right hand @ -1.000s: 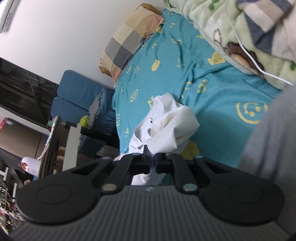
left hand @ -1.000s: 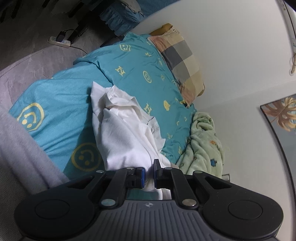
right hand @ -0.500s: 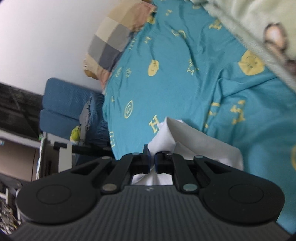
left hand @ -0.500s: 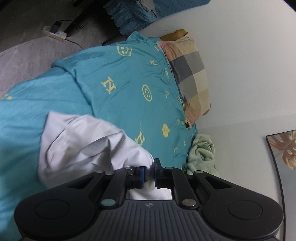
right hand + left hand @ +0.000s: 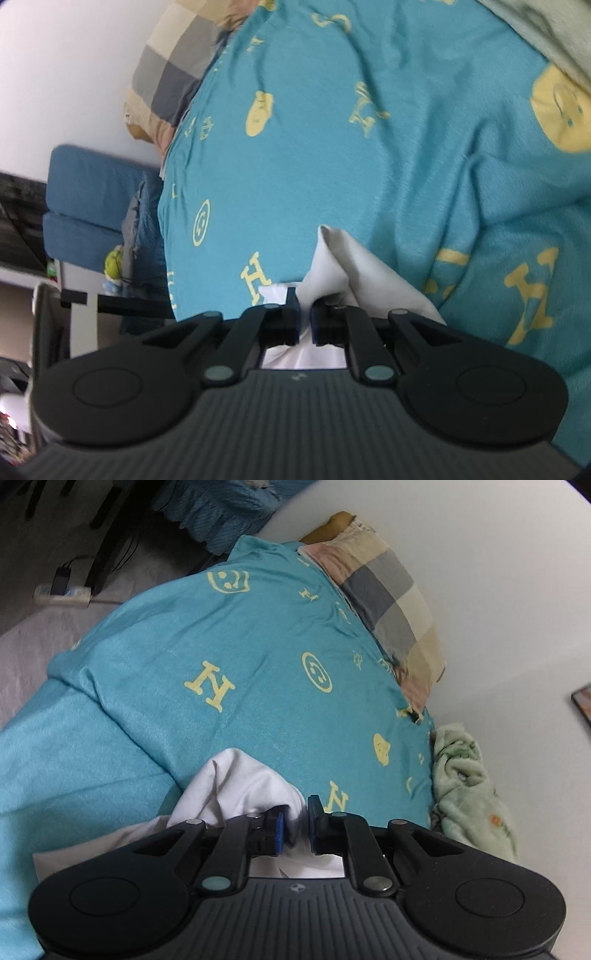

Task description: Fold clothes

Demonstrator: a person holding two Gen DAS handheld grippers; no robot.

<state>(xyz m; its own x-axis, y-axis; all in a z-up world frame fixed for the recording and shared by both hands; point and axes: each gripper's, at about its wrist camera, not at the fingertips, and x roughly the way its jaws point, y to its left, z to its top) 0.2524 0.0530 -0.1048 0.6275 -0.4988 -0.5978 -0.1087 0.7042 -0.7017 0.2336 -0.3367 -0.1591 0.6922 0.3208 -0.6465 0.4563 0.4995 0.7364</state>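
A white garment (image 5: 240,786) lies bunched on the teal bedspread (image 5: 221,646) just ahead of both grippers. In the left wrist view a fold of it fills the gap between the blue pads (image 5: 279,829) of my left gripper (image 5: 295,825). The jaws are opening, and the cloth still touches both pads. In the right wrist view my right gripper (image 5: 304,325) is shut on another edge of the white garment (image 5: 354,273), which rises in a peak in front of the fingers. Both grippers sit low over the bed.
A checked pillow (image 5: 391,598) lies at the head of the bed against the white wall. A pale green blanket (image 5: 465,782) is heaped at the bed's right side. Floor with a power strip (image 5: 62,592) lies beyond the left edge. A blue sofa (image 5: 96,206) stands past the bed.
Both grippers have come forward and down over the bed with the white garment. It was spread and hanging before and now bunches on the bedspread. The left gripper's gap has widened slightly.
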